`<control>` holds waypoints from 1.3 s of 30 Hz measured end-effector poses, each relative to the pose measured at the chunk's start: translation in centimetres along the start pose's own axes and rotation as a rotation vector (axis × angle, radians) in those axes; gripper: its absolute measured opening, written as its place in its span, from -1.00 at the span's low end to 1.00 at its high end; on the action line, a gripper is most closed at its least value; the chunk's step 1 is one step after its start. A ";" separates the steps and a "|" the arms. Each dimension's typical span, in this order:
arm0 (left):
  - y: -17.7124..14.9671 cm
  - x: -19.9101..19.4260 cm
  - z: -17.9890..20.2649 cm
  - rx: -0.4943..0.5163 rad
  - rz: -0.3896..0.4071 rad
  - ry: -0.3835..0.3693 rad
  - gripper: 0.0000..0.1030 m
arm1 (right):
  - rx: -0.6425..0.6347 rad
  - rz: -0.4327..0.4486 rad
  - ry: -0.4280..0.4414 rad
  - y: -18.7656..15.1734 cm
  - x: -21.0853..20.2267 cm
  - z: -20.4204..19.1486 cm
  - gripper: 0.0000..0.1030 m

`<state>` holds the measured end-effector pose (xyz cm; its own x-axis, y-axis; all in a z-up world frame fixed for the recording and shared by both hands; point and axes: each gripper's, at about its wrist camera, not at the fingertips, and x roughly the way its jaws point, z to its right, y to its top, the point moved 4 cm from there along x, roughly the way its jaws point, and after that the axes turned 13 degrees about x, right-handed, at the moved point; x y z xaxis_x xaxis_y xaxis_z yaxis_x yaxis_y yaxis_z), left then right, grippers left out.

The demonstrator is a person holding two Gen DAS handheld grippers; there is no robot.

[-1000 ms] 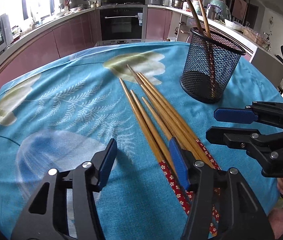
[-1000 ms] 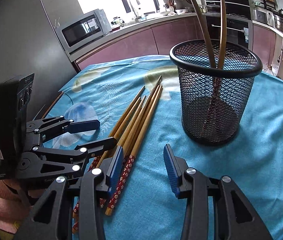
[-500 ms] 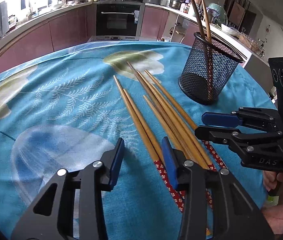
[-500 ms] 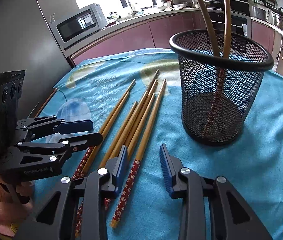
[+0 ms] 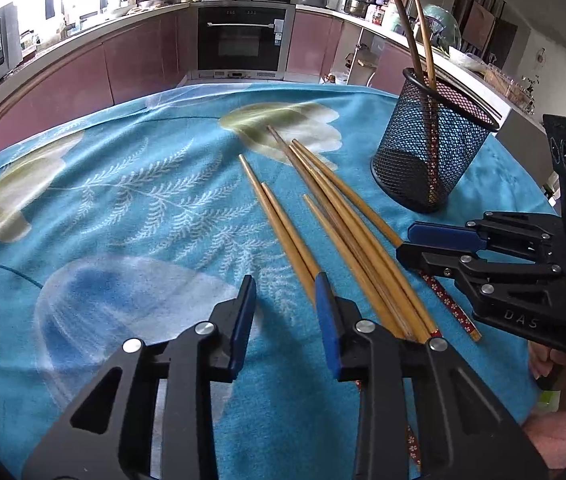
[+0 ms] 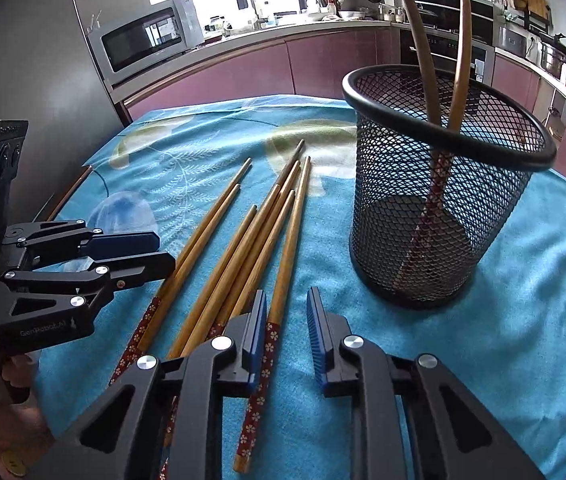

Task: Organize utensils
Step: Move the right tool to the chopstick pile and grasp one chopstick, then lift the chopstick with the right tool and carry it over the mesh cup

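Several bamboo chopsticks (image 5: 335, 216) with red patterned handles lie side by side on the blue tablecloth; they also show in the right wrist view (image 6: 251, 240). A black mesh holder (image 5: 431, 152) stands upright at the right with two chopsticks in it; it is close in the right wrist view (image 6: 439, 200). My left gripper (image 5: 285, 300) is open and empty, low over the left side of the bundle. My right gripper (image 6: 286, 320) is open and empty, its jaws astride the rightmost chopstick's handle. Each gripper shows in the other's view: right gripper (image 5: 423, 240), left gripper (image 6: 155, 252).
The blue flowered tablecloth (image 5: 123, 200) covers a round table. Kitchen counters, an oven (image 5: 243, 40) and a microwave (image 6: 143, 40) stand beyond the far edge. A thin stick (image 6: 69, 192) lies at the table's left edge.
Both grippers have drawn back and narrowed their openings somewhat. The left gripper shifted left off the handles; the right gripper moved closer to the holder and over the rightmost chopstick.
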<state>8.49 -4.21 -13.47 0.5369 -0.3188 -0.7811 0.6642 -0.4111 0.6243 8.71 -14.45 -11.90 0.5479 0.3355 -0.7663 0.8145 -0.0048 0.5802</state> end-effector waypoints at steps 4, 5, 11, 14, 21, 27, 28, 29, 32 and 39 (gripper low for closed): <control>0.4 0.4 0.1 0.012 -0.008 0.003 -0.34 | -0.004 0.000 -0.004 0.0 0.0 -0.1 -0.61; 0.5 0.6 0.1 0.015 -0.014 0.005 -0.34 | -0.005 0.000 -0.004 0.0 0.0 -0.2 -0.61; 0.6 1.0 -0.2 0.024 -0.033 0.027 -0.58 | -0.009 0.004 -0.016 0.1 0.2 -0.3 -0.63; 0.5 1.0 -0.6 0.011 -0.036 0.018 -0.66 | -0.018 0.007 -0.033 0.3 0.3 -0.4 -0.63; 1.4 1.9 -0.3 0.018 -0.036 0.040 -0.59 | -0.046 0.015 -0.070 1.1 1.3 -1.4 -0.59; 2.1 2.3 -0.8 -0.016 -0.045 0.058 -0.83 | -0.025 0.013 -0.049 1.6 1.4 -0.9 -0.88; 2.1 2.3 -0.9 -0.024 -0.044 0.059 -0.86 | -0.020 0.014 -0.046 1.6 1.4 -0.8 -0.88; 2.0 2.3 -1.0 -0.032 -0.043 0.060 -0.86 | -0.016 0.014 -0.042 1.6 1.3 -0.8 -0.88; 1.8 2.0 -1.1 -0.056 -0.035 0.055 -0.86 | 0.004 0.014 -0.025 1.6 1.0 -0.4 -0.89; 1.7 0.1 -1.0 -0.081 0.013 0.027 -0.86 | 0.035 0.023 0.056 1.4 -0.9 -0.1 -0.89</control>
<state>10.22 -4.05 -12.46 0.5586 -0.3003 -0.7732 0.6967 -0.3360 0.6338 9.32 -14.69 -10.41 0.5560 0.3869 -0.7357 0.8084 -0.0460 0.5868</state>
